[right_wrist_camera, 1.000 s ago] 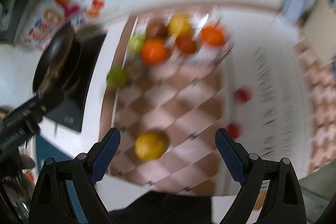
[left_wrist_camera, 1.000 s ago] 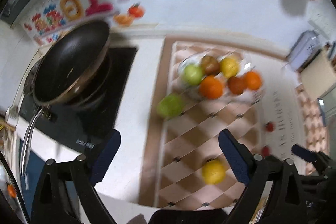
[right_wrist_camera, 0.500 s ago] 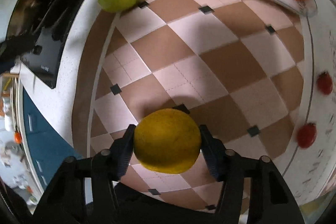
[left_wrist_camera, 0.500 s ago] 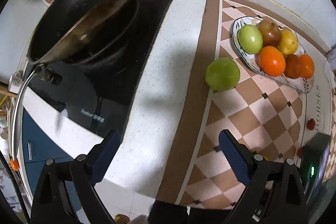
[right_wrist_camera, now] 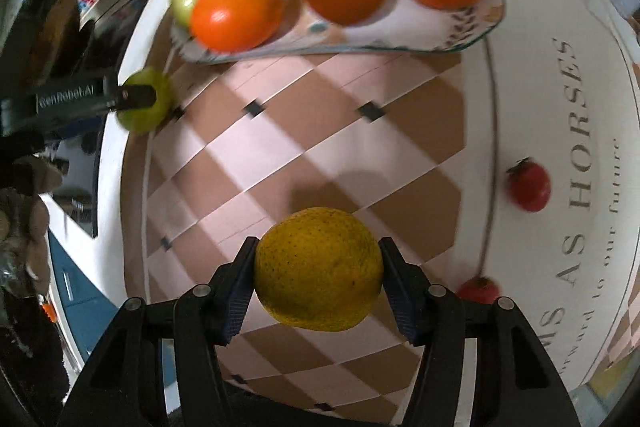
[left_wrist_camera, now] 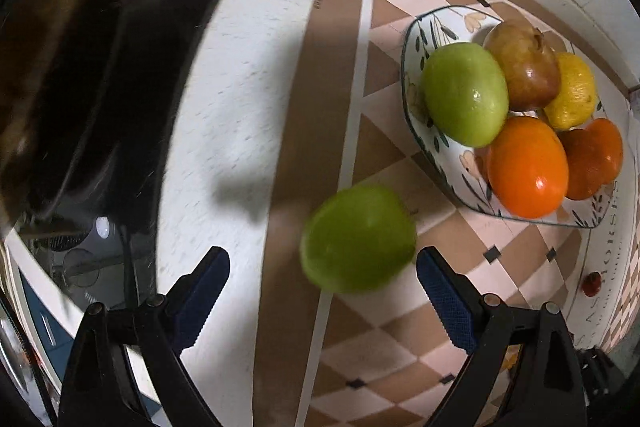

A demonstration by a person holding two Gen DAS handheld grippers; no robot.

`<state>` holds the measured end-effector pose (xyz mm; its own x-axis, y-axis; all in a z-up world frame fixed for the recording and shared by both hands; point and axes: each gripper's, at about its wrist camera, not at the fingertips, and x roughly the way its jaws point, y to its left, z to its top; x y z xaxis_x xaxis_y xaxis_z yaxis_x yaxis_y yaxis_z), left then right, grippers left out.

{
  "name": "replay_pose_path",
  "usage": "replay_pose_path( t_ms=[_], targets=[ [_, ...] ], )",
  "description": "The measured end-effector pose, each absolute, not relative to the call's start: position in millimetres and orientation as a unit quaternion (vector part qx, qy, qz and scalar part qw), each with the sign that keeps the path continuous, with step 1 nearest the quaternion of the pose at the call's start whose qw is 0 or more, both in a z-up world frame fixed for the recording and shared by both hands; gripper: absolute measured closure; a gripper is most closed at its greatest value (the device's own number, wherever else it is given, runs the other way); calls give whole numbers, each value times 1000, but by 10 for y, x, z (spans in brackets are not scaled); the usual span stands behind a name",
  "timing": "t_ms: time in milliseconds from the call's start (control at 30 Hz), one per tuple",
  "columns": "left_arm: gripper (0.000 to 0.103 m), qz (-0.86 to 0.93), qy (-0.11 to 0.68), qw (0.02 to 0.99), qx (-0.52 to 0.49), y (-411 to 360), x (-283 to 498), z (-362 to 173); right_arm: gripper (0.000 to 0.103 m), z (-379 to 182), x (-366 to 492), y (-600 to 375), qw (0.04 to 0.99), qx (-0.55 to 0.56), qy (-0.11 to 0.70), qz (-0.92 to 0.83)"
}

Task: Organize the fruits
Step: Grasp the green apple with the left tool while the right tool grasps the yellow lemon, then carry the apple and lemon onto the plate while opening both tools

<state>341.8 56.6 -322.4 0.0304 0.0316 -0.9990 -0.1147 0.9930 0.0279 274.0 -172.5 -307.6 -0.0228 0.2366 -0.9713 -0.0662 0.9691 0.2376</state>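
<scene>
My right gripper (right_wrist_camera: 318,273) is shut on a yellow-orange citrus fruit (right_wrist_camera: 319,269) and holds it above the checkered mat (right_wrist_camera: 320,131). My left gripper (left_wrist_camera: 322,293) is open, with a loose green apple (left_wrist_camera: 358,239) on the mat between its fingers and slightly ahead. That apple also shows in the right wrist view (right_wrist_camera: 150,103), partly behind the left gripper. A patterned plate (left_wrist_camera: 416,107) holds several fruits: a green apple (left_wrist_camera: 464,93), a brown pear-like fruit (left_wrist_camera: 522,65), a lemon (left_wrist_camera: 574,91) and oranges (left_wrist_camera: 528,167).
A black cooktop (left_wrist_camera: 132,95) with a dark pan (left_wrist_camera: 44,39) lies left of the mat. Two small red tomatoes (right_wrist_camera: 528,185) (right_wrist_camera: 478,289) sit on the white lettered strip at the mat's right. The counter's front edge is close below.
The left gripper has moved down and forward to the loose green apple. The right gripper closed on the yellow-orange fruit and now carries it nearer the plate.
</scene>
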Motion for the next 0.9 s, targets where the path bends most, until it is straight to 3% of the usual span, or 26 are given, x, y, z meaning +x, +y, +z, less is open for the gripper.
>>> replay_pose_path(
  t_ms=[67, 167, 367, 567, 700, 900],
  targets=[
    [10, 41, 692, 721, -26, 534, 3443, -3254, 41, -3068, 2795, -1814, 696, 67, 707, 105],
    [41, 18, 689, 724, -31, 488, 3462, -3314, 41, -3090, 2831, -1806, 695, 71, 708, 103],
    [43, 15, 684, 728, -31, 452, 3404, -3299, 41, -3049, 2931, -1747, 698, 86, 702, 111],
    [43, -8, 644, 761, -79, 564, 3378, -2725, 41, -2763, 3196, -1910, 711, 144, 678, 116],
    [43, -31, 624, 774, -99, 506, 3751, -2392, 41, -2484, 3626, -2099, 735, 164, 648, 111],
    [43, -42, 640, 761, -103, 398, 4413, -2438, 41, -2451, 4395, -2288, 754, 165, 630, 81]
  ],
)
